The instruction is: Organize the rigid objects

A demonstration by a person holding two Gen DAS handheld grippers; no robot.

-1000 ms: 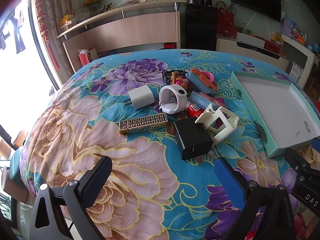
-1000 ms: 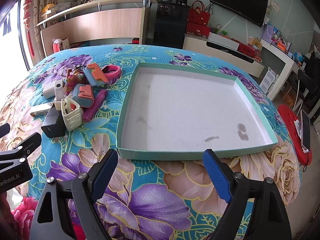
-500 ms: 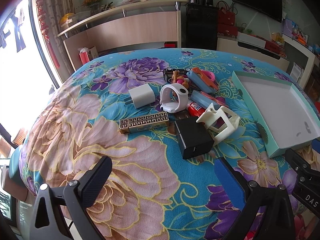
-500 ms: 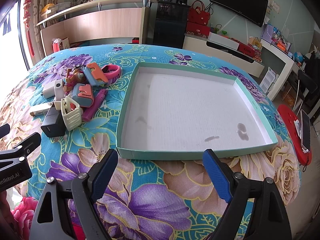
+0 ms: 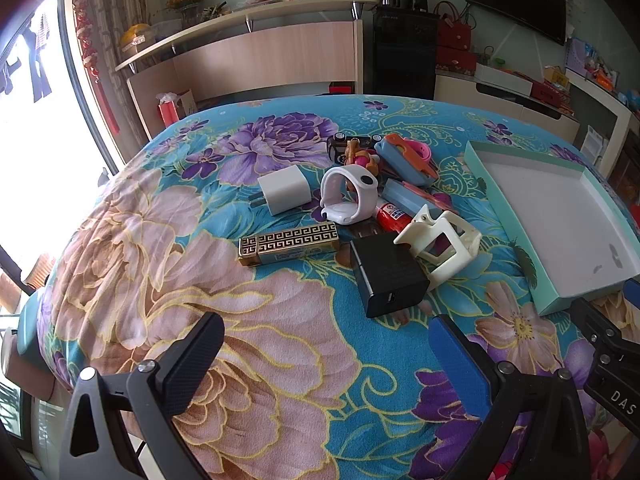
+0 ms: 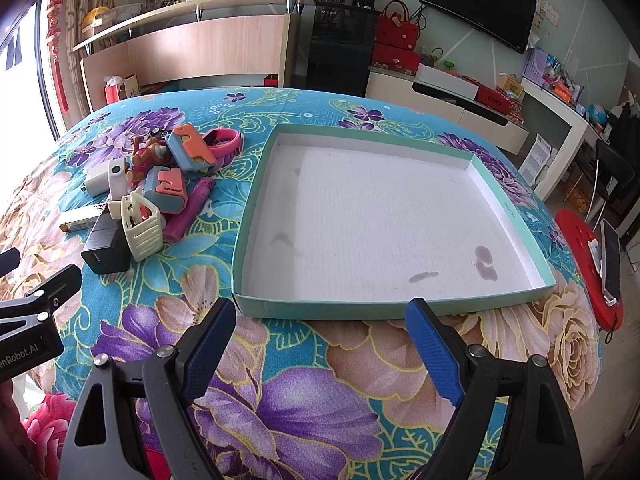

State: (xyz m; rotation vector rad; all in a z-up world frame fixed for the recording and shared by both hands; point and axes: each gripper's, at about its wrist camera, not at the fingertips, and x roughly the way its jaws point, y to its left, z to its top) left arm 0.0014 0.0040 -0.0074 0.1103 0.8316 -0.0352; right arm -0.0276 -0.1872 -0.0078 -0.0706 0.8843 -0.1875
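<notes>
A heap of small rigid things lies on a table covered with a flowered cloth (image 5: 248, 344), just left of a shallow teal-walled tray (image 6: 508, 208) with a white floor.

At the near edge of the heap, a black charger block (image 5: 386, 276) lies flat, its long axis running toward the camera and its port facing the left tongs (image 5: 326, 356). Behind it a gold box with a key pattern (image 5: 290, 243) lies crosswise, long axis left to right. A white charger (image 5: 285, 189) points its prongs to the left. A white wristband (image 5: 350, 194) stands on edge beside it. A cream slotted holder (image 5: 440, 246) leans against the black block, tilted. A red tube (image 5: 390, 216) bears a label too small to read. In the right wrist view a purple lighter (image 6: 188, 212) lies diagonally, its head toward the tray's far left corner.

Both pairs of tongs hover above the cloth, spread wide and pinching nothing; the right tongs (image 6: 322, 346) sit before the tray's near wall. Partial lettering "enRobot.AI" and "DAS" shows on the tong bodies.
</notes>
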